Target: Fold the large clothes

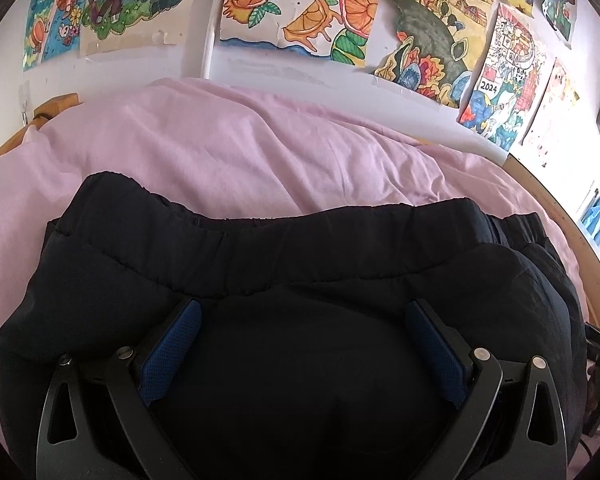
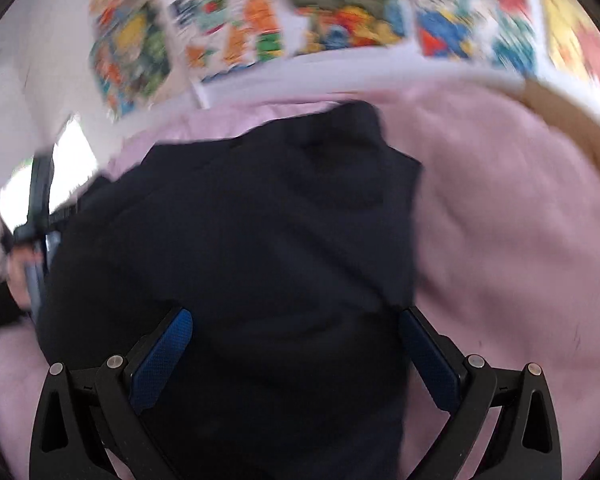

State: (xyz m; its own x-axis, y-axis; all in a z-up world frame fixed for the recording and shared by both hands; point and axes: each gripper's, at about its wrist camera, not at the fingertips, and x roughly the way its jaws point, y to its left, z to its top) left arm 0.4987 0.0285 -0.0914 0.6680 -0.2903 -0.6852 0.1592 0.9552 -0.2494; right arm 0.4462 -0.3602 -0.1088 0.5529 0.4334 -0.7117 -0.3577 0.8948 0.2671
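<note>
A black garment (image 1: pixel 300 280) with an elastic waistband lies on a pink bedsheet (image 1: pixel 228 148), filling the lower half of the left wrist view. The left hand-held gripper (image 1: pixel 302 344) stands wide open at the bottom of the frame, its blue pads (image 1: pixel 172 352) spread over the dark fabric with nothing pinched between them. Colourful drawings (image 1: pixel 300 12) hang on the white wall along the top. In the blurred right wrist view the garment (image 2: pixel 240 260) covers the centre and left, pink bedsheet (image 2: pixel 500 240) to the right. The right hand-held gripper (image 2: pixel 296 352) is likewise spread wide above the cloth, gripping nothing.
</note>
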